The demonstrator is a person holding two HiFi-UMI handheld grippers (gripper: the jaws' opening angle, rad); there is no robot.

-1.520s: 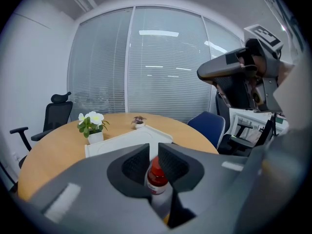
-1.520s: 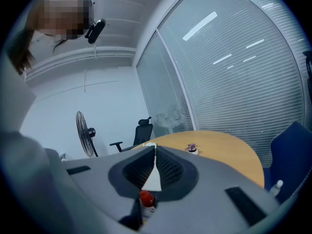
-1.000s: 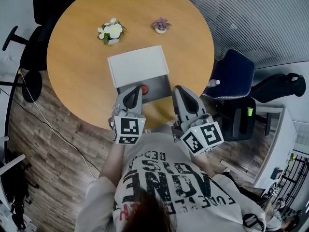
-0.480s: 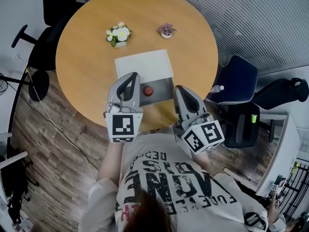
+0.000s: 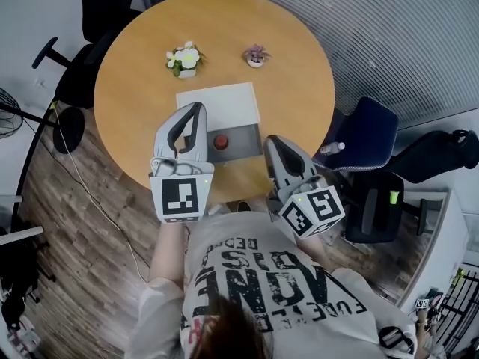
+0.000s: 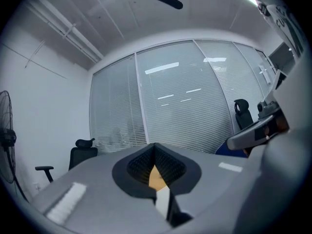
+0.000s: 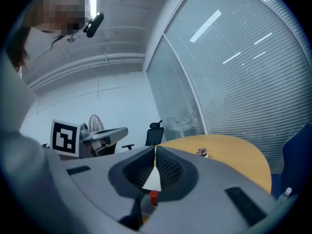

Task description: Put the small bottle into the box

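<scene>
The box (image 5: 241, 145) lies on the round wooden table (image 5: 127, 103) with its white lid (image 5: 218, 105) folded back. In its grey inside stands the small bottle (image 5: 221, 141), seen as a red cap. My left gripper (image 5: 197, 110) is shut and empty, raised over the box's left edge and clear of the bottle. The right gripper (image 5: 270, 142) is shut and empty too, by the box's right end. In the left gripper view the left gripper (image 6: 155, 148) points at the blinds. Below the right gripper (image 7: 155, 149) in its own view shows the red cap (image 7: 153, 197).
A white-flowered pot (image 5: 184, 57) and a small pink plant (image 5: 256, 54) stand at the table's far side. On the blue chair (image 5: 367, 126) to the right lies another small bottle (image 5: 331, 148). A black chair (image 5: 78, 84) stands at the left.
The left gripper has lifted away from the red-capped bottle and gone left; the bottle stays in the box. The right gripper has hardly moved.
</scene>
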